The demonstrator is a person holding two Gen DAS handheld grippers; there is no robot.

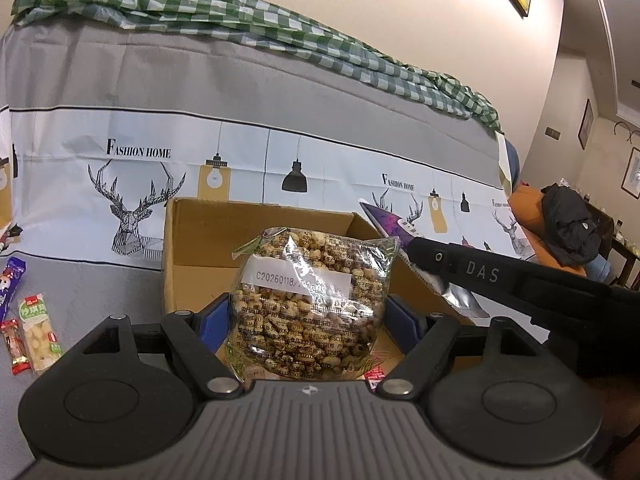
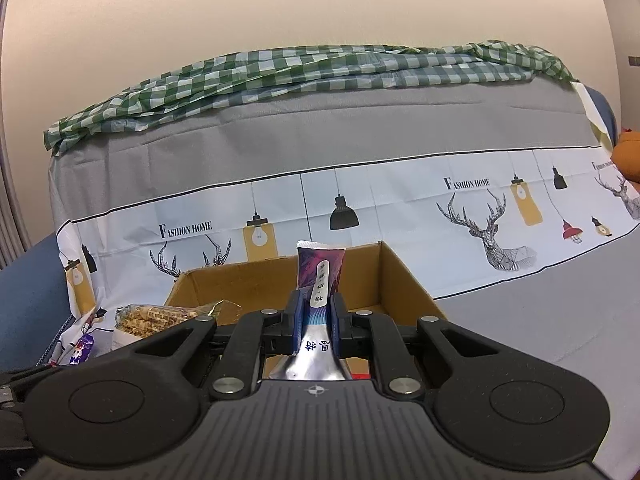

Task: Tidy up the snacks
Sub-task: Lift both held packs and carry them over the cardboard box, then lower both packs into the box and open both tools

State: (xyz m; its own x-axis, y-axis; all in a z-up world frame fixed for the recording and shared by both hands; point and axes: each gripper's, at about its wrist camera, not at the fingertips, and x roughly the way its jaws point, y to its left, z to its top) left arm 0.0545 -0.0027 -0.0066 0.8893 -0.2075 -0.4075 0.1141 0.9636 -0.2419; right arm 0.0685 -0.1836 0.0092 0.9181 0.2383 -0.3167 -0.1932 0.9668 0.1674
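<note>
Snacks fill both our grippers: in the left wrist view we see a clear bag of nuts, pale and brown kernels packed behind dense printed text and a white sticker with a code, its top seam crinkled. It stands between the blue pads of the left gripper, whose jaws are spread wide and pressed against the bag's two sides. The bag hangs above the near edge of an open cardboard box that sits on a grey cloth-covered surface. Our right gripper has its jaws drawn narrow, pinching a slim pouch — purple and pink at the top, with a white label strip, and silver lower down, where large characters are printed. That pouch stands upright over the same box, towards its right side. To the left on the cloth lie more packets: a green-labelled pack of pale pieces, a small red packet just beside it, and a purple wrapper further back. Behind the box hangs a cloth printed with deer and lamps, and a green checked cloth lies along the top.
</note>
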